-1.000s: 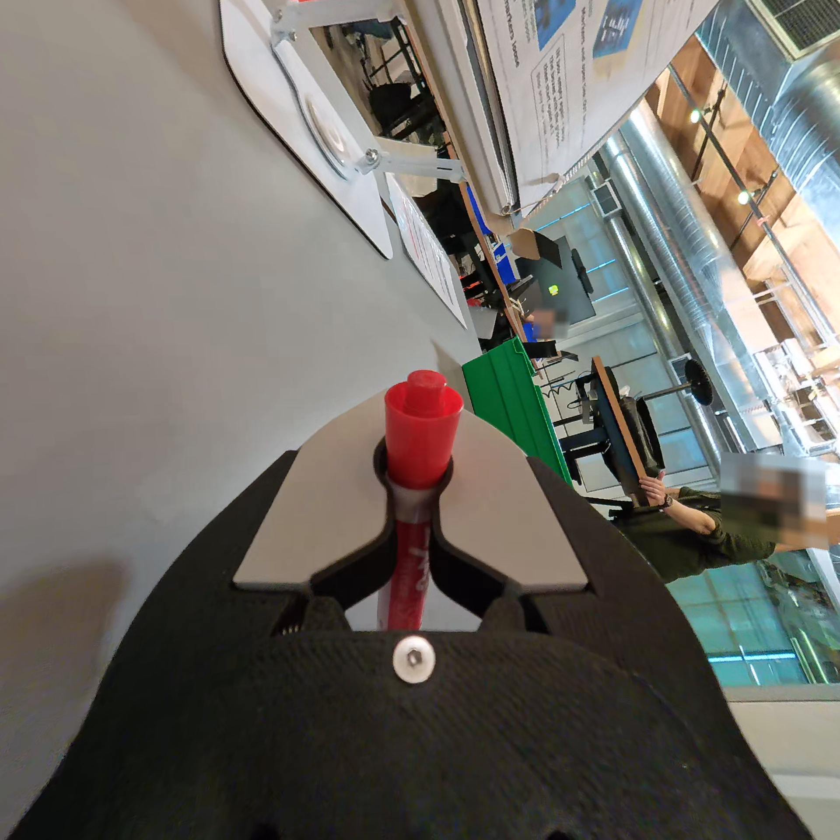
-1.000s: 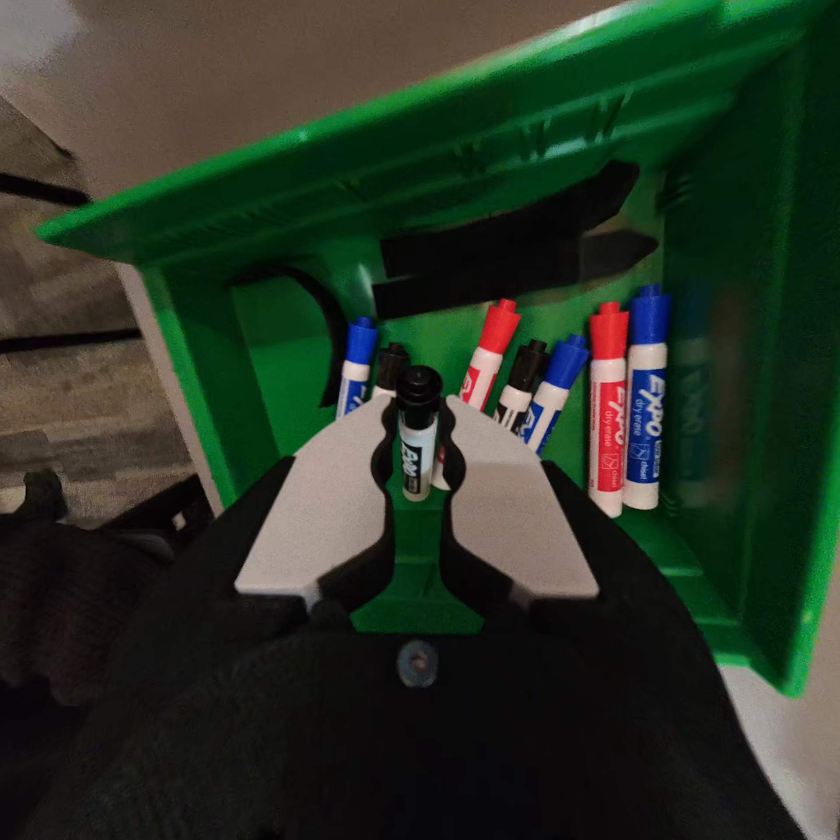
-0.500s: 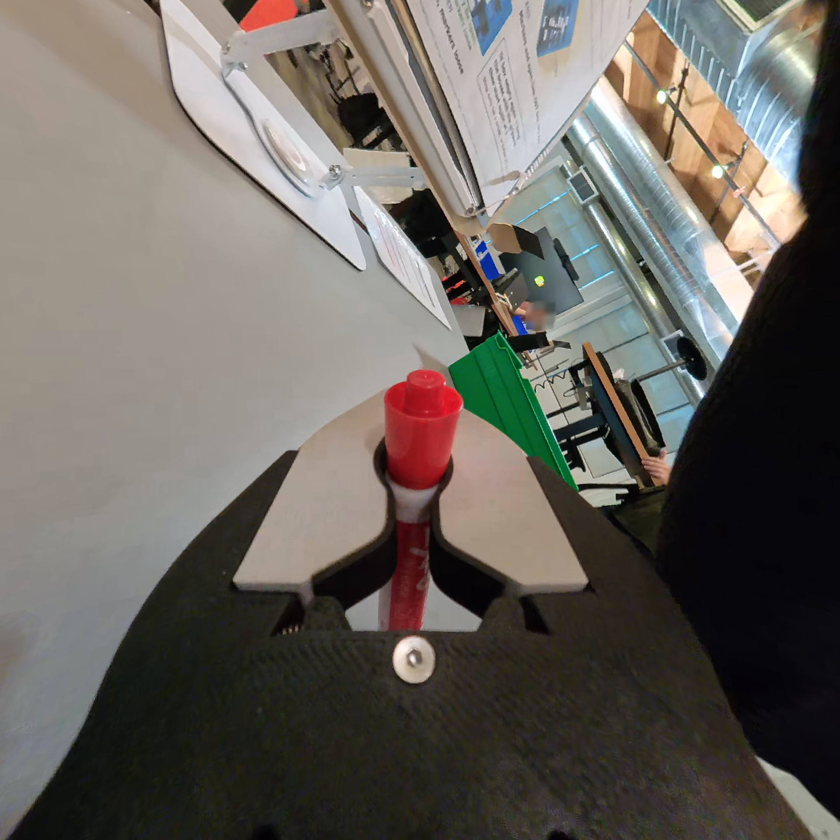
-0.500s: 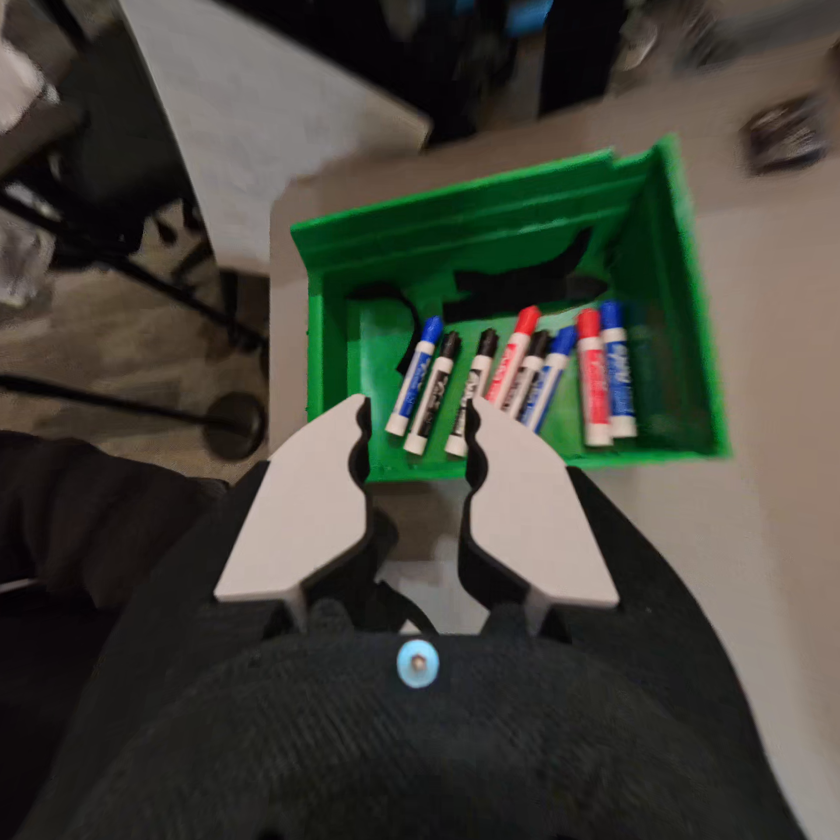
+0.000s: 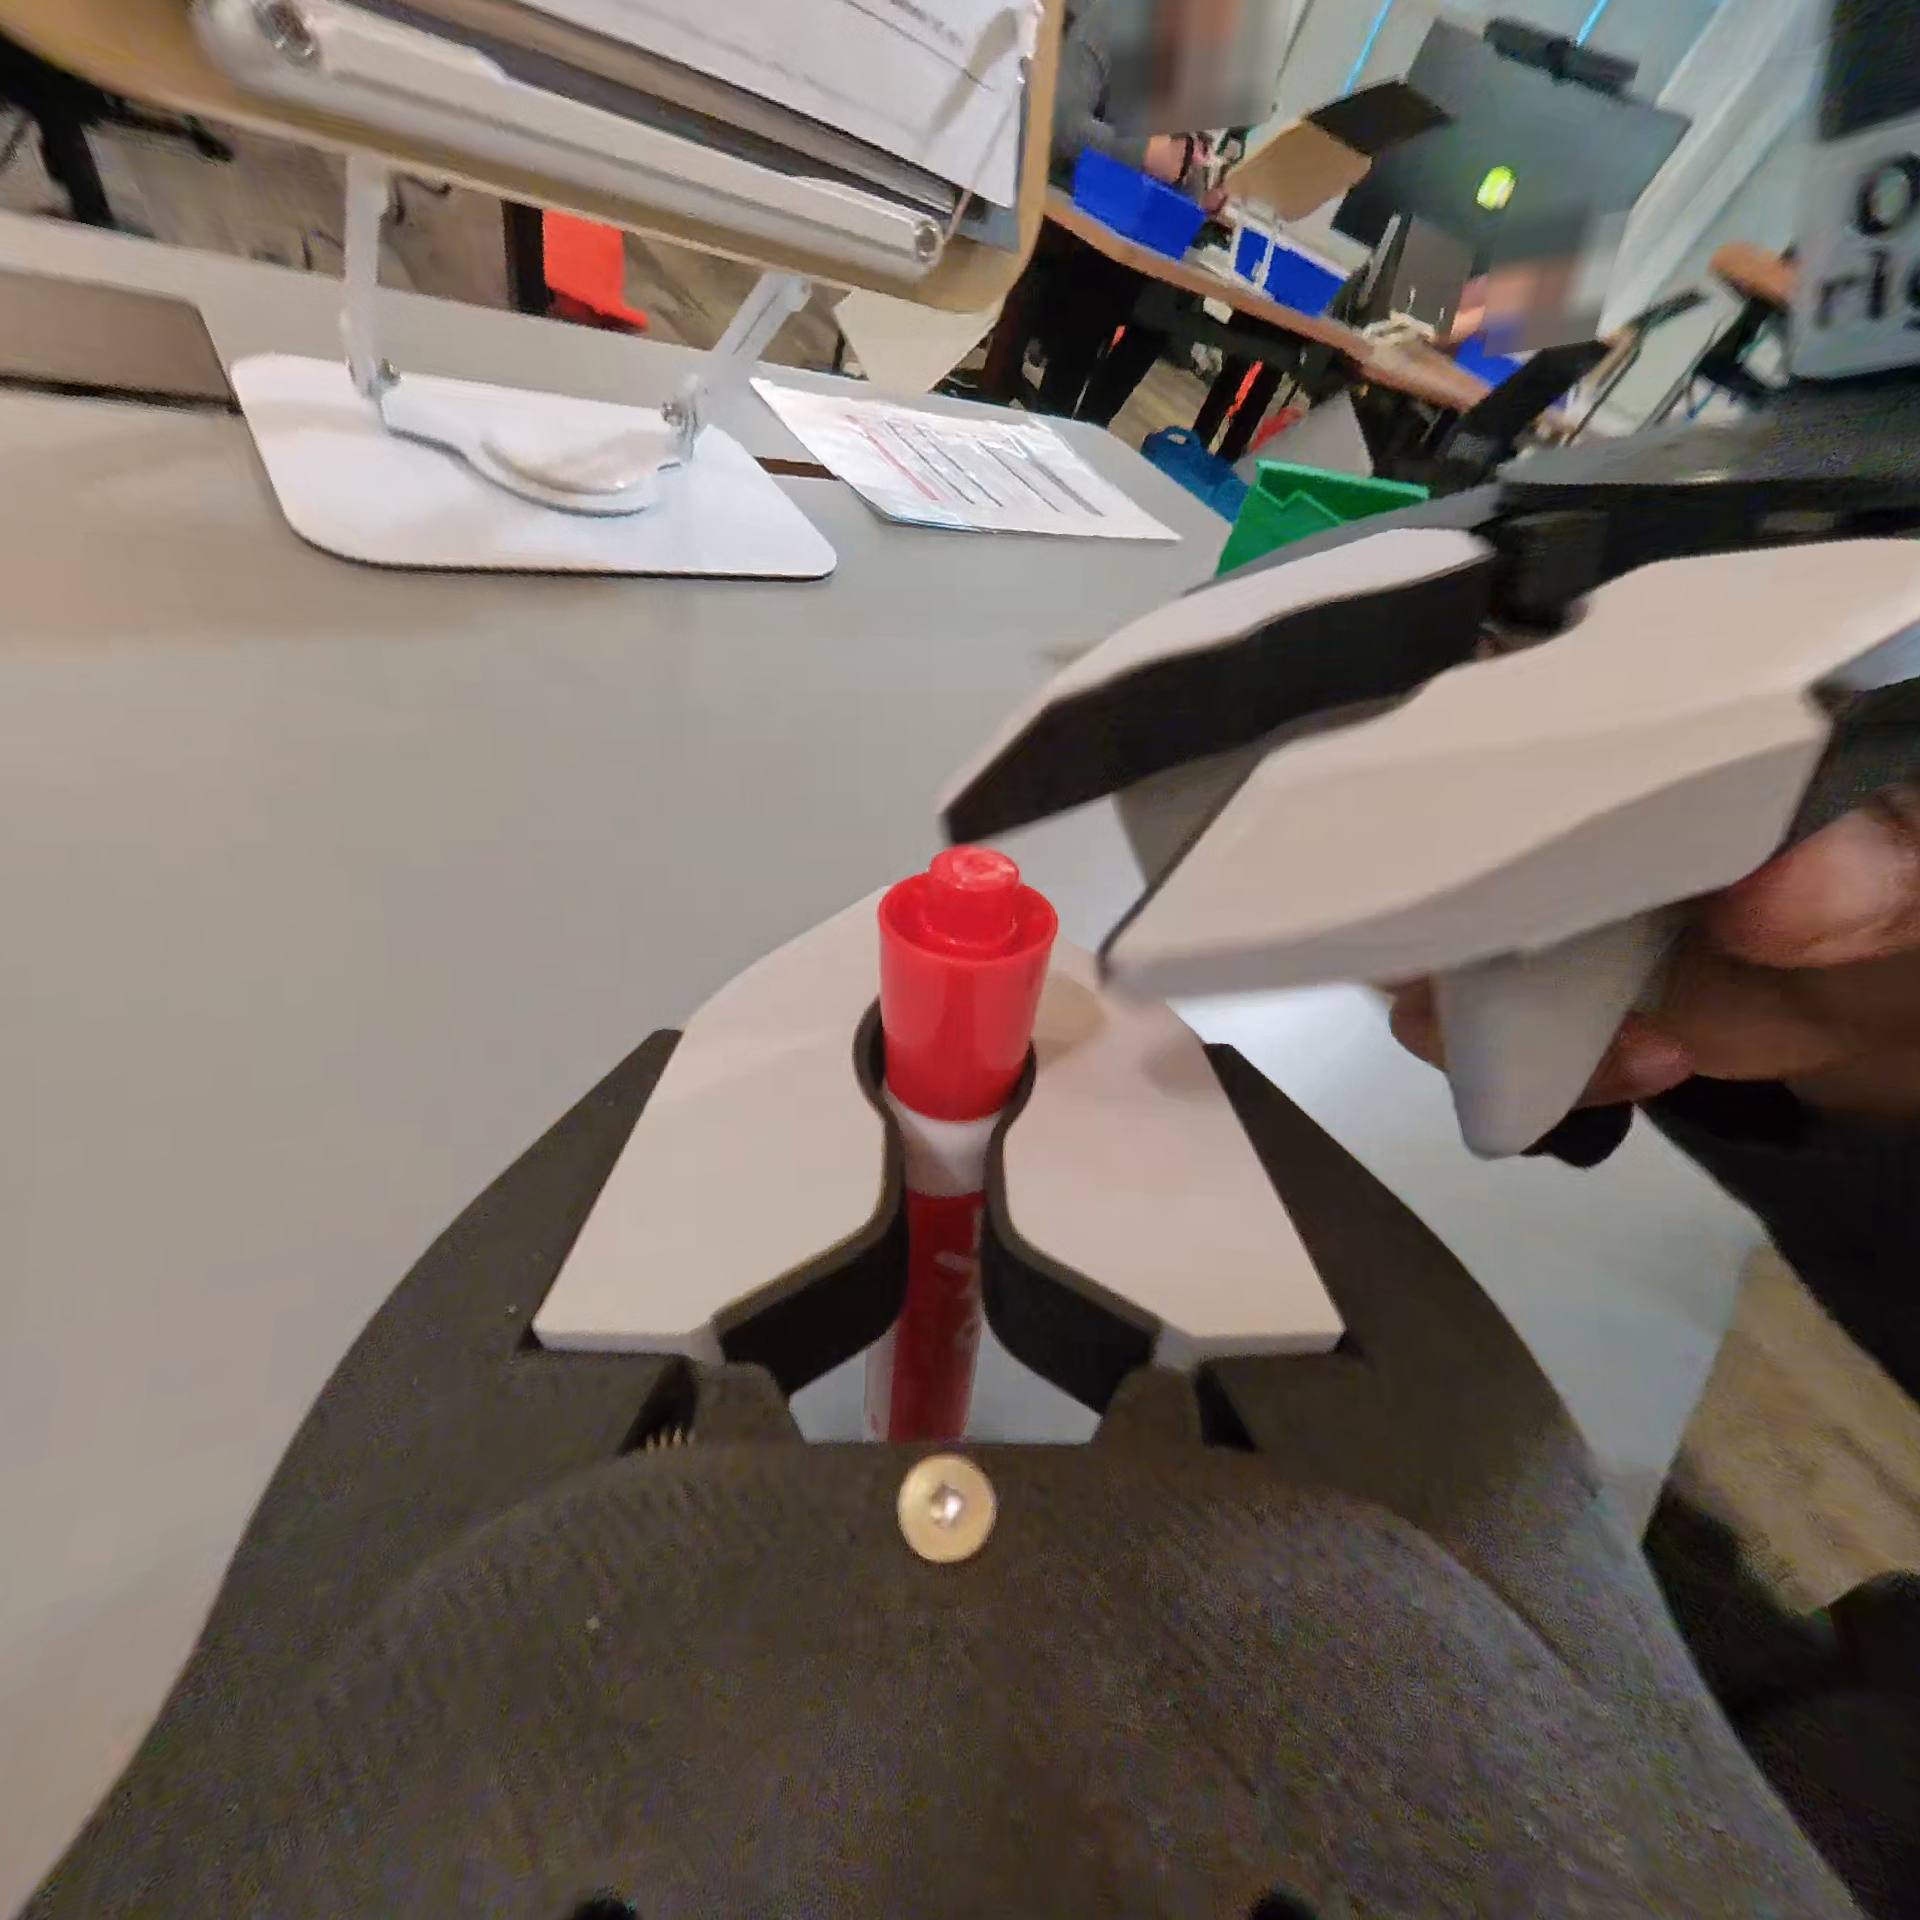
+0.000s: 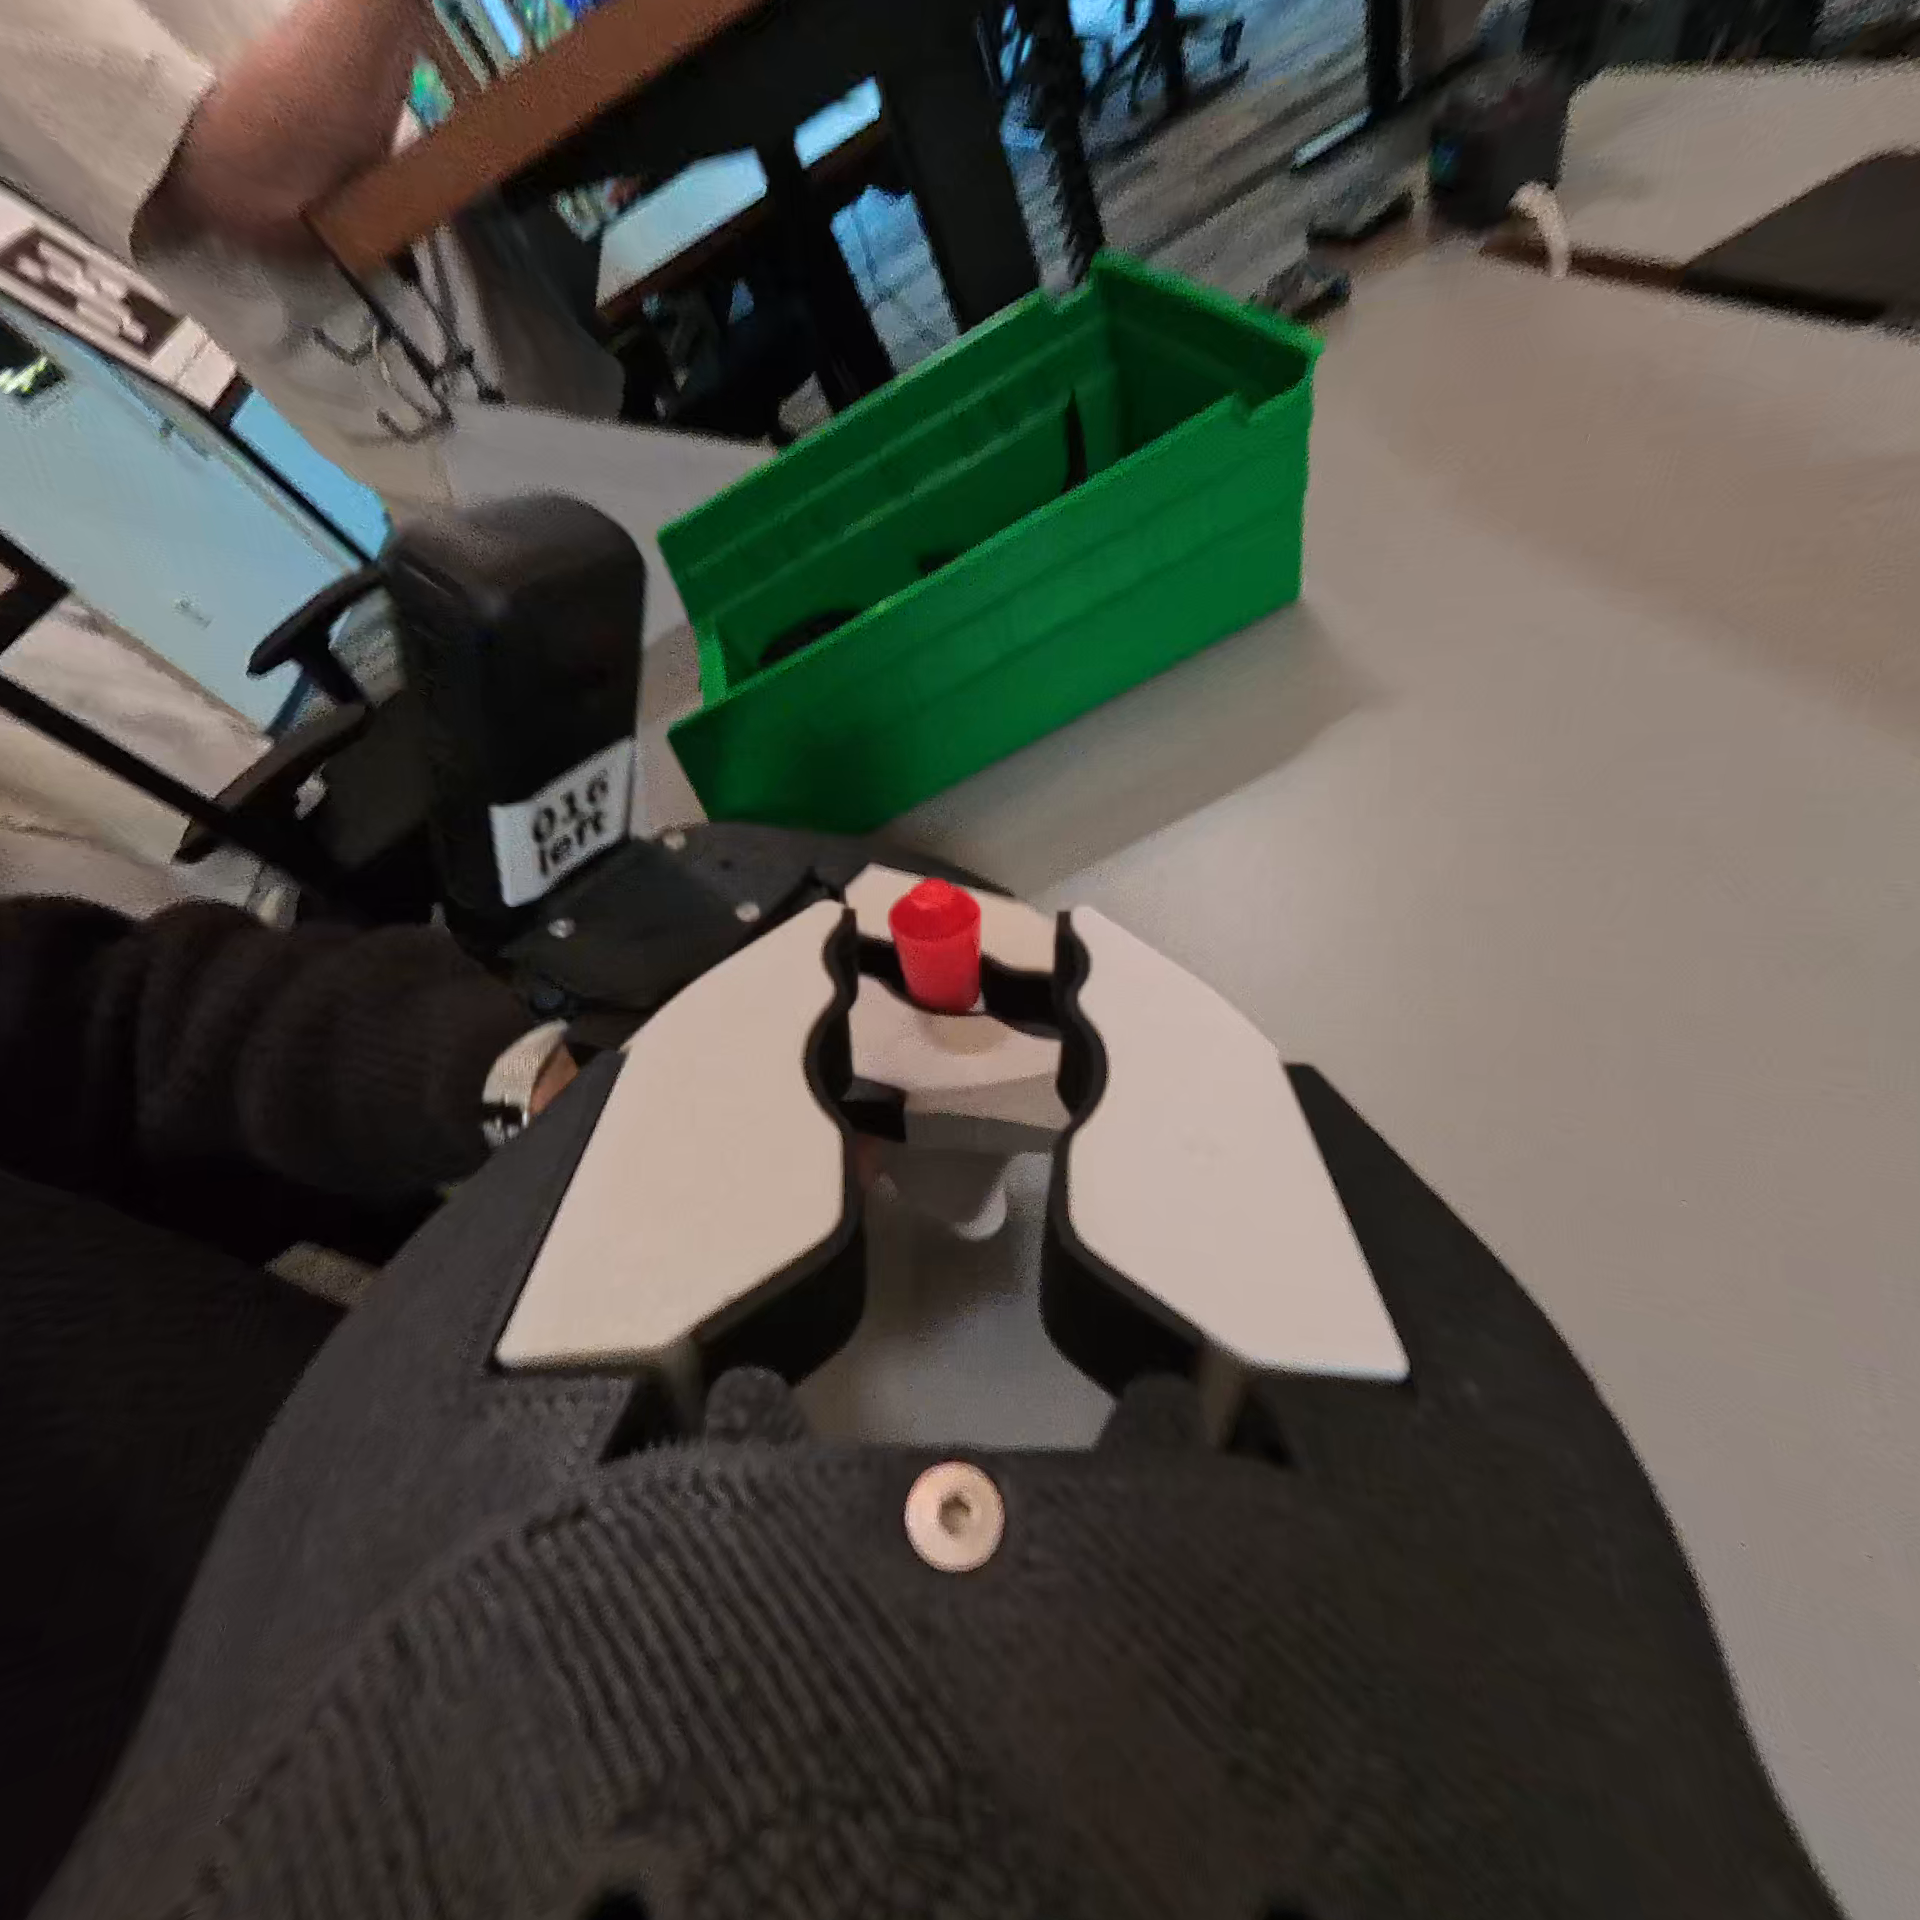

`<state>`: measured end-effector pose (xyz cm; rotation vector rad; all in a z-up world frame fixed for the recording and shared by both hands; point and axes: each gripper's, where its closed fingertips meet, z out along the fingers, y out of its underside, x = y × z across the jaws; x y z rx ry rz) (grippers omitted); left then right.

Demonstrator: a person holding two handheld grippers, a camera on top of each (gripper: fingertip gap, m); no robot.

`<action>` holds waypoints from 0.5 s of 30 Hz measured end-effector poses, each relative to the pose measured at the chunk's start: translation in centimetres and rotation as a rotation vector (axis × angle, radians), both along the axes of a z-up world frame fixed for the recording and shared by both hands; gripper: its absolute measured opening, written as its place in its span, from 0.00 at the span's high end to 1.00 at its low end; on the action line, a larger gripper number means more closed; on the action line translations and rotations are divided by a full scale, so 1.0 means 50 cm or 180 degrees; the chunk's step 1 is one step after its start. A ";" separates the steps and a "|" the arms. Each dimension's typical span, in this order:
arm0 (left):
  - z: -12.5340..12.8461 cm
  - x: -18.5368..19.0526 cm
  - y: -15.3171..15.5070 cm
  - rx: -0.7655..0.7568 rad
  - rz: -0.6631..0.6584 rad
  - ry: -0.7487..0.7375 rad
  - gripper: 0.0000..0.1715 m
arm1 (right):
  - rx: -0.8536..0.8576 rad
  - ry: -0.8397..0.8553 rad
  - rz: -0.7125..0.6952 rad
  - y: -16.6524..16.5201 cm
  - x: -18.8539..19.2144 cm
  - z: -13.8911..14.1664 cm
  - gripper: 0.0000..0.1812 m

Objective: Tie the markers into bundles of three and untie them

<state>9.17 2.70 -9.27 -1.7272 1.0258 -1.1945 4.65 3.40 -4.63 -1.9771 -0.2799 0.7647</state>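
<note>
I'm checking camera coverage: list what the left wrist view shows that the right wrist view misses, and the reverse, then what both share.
Left wrist view only: a white stand, a paper sheet, and the marker's barrel in its own shut gripper.

Right wrist view only: the bin's inside, a black chair, a dark sleeve.

Shared: the red marker held in the left gripper, the open right gripper, the green bin, the grey table.

Writing I can see, and what carries it

My red marker (image 5: 940, 1226) has white lettering down its barrel, squeezed between my jaws and too blurred to make out. A white label (image 6: 562, 826) with dark characters sits on my other tool's black body. A printed sheet (image 5: 961, 473) with red and black lines lies on the counter (image 5: 416, 779); large dark letters mark a far white sign (image 5: 1870, 249).
</note>
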 end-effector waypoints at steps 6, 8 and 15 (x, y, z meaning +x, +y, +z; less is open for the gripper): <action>-0.017 0.000 -0.014 0.0276 -0.0097 0.0196 0.95 | -0.0184 -0.0124 0.0315 -0.020 -0.016 -0.036 0.90; -0.020 -0.002 -0.015 0.0213 -0.0138 0.0194 0.94 | -0.0160 -0.0177 0.0324 -0.019 -0.018 -0.040 0.90; -0.032 -0.005 -0.021 0.0144 -0.0285 0.0249 0.75 | -0.0108 -0.0079 0.0270 -0.015 -0.010 -0.024 0.90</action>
